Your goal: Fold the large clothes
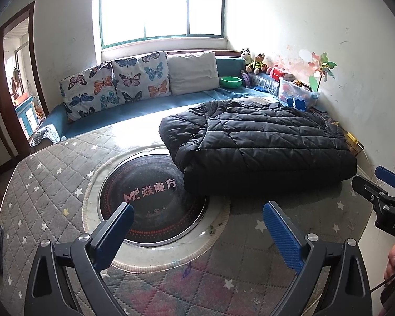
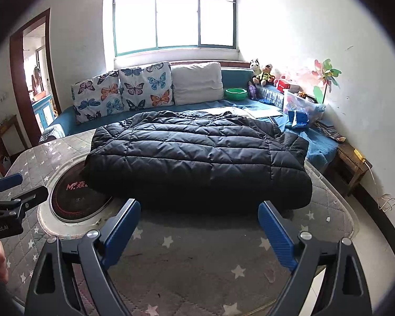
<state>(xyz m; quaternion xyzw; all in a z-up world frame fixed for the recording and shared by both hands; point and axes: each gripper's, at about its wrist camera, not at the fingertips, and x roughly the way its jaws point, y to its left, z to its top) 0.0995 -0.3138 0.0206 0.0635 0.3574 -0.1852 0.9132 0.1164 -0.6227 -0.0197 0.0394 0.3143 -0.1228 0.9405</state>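
Sunlit and small, the room has a wide window [image 2: 173, 17] above a blue sofa [image 2: 223, 105] lined with two butterfly cushions [image 2: 144, 84] and a plain white cushion [image 2: 197, 81]. Soft toys [image 2: 263, 72], a green bowl [image 2: 235, 92] and a clear box [image 2: 302, 104] sit toward the sofa's right end, with a pinwheel [image 2: 326, 75] against the wall. A doorway [image 1: 15, 79] opens on the left.

In front of the sofa stands a bench [image 1: 44, 184] covered with a grey quilted, star-printed pad. A round dark heater plate [image 1: 150, 205] with a pink logo is set into its middle.

A black puffer jacket [image 2: 197, 158] lies folded into a thick block on the far right part of the bench, its near left corner lying over the plate's rim and its far edge close to the sofa.

The left gripper [image 1: 197, 218] hovers above the plate, fingers [image 1: 281, 234] spread wide and holding nothing, short of the jacket. The right gripper [image 2: 198, 221] hangs just before the jacket's near edge, fingers [image 2: 275, 233] likewise spread apart and empty. Each gripper shows at the edge of the other's view, and part of a hand [image 1: 392, 260] is visible behind the right one.
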